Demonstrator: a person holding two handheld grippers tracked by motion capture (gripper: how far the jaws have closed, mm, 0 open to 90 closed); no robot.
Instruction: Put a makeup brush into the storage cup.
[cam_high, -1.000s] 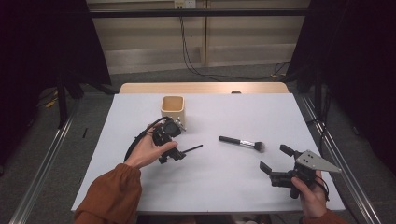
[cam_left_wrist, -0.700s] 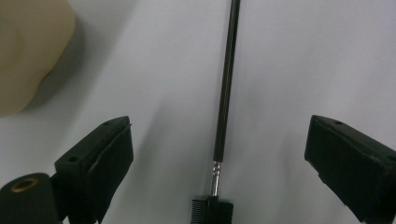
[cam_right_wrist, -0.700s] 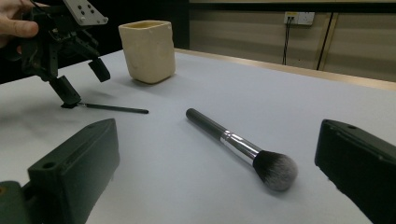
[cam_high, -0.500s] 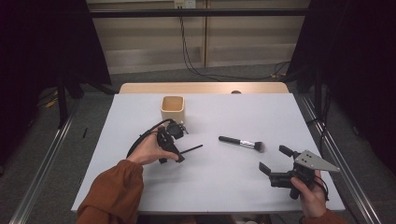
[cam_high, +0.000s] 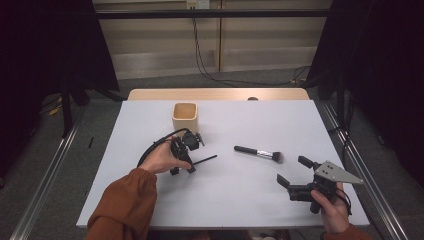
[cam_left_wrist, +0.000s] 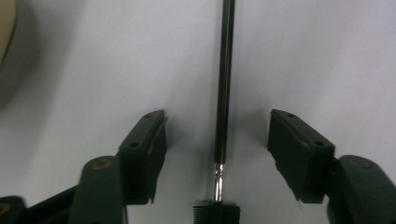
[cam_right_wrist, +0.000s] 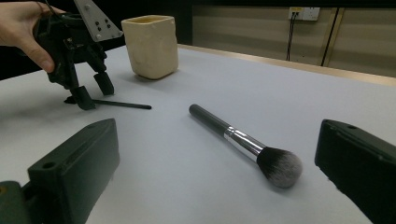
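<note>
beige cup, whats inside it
The high view looks into the beige cup and shows only its shadowed inner walls, with nothing sticking out above the rim. The bottom is too dark to make out.

The left gripper (cam_left_wrist: 218, 135) stands over the thin black brush (cam_left_wrist: 223, 84), with bare table (cam_high: 240, 200) on both sides of its jaws. Behind it the beige cup (cam_high: 185, 116) blocks the way. Ahead of the right gripper (cam_right_wrist: 219, 172) lies the powder brush (cam_right_wrist: 243, 140).
</note>
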